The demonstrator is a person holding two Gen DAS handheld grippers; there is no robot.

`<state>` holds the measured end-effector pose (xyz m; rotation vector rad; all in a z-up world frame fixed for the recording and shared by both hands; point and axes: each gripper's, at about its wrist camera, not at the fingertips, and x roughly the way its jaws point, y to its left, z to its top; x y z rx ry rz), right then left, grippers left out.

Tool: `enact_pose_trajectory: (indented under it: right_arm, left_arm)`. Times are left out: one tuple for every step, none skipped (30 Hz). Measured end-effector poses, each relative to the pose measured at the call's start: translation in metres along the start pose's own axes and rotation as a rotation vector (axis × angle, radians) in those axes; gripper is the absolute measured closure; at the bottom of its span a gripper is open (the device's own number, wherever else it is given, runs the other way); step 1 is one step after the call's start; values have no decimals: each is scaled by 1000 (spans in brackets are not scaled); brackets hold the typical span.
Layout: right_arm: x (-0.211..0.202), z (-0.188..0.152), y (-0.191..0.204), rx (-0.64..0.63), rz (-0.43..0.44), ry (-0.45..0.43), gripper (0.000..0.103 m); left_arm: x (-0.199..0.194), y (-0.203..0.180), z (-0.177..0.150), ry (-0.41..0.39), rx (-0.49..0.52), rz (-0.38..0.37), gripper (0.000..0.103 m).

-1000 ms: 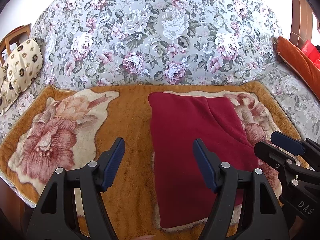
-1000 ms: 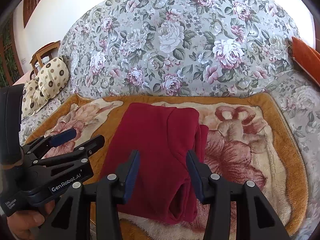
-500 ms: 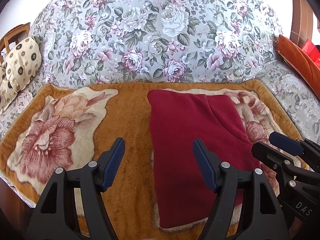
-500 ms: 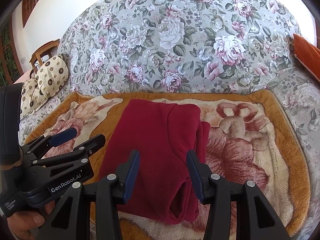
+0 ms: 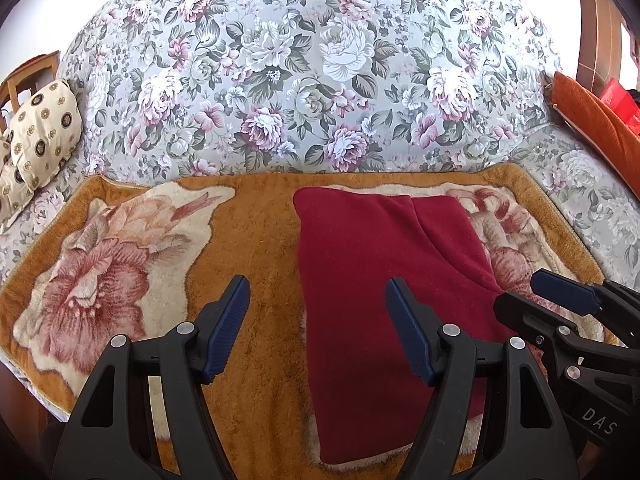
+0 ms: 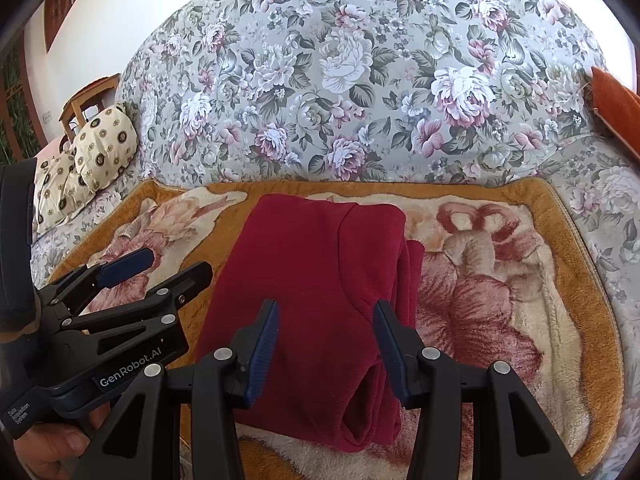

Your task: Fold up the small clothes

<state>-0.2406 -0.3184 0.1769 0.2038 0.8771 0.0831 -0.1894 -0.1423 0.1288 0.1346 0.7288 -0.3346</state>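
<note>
A dark red garment lies folded into a long rectangle on an orange flowered blanket. My left gripper hovers open over the garment's left edge, with nothing between its fingers. My right gripper hangs open above the garment's near right part, where layered folds show; its blue pads do not touch the cloth. In the left wrist view the right gripper enters from the right. In the right wrist view the left gripper enters from the left, held by a person's hand.
The blanket covers the seat of a grey floral sofa. Cream patterned cushions lie at the left end, and an orange cushion at the right. A wooden chair stands behind the left cushions.
</note>
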Motion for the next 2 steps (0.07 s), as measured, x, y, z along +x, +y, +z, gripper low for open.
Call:
enact_pose_trajectory:
  right_arm:
    - [0,0,0,0,0,-1,56]
    - [0,0,0,1,0,-1,56]
  left_arm:
    - [0,1,1,1,-2,1,32]
    - [0,2,2,3,-6,-1,32]
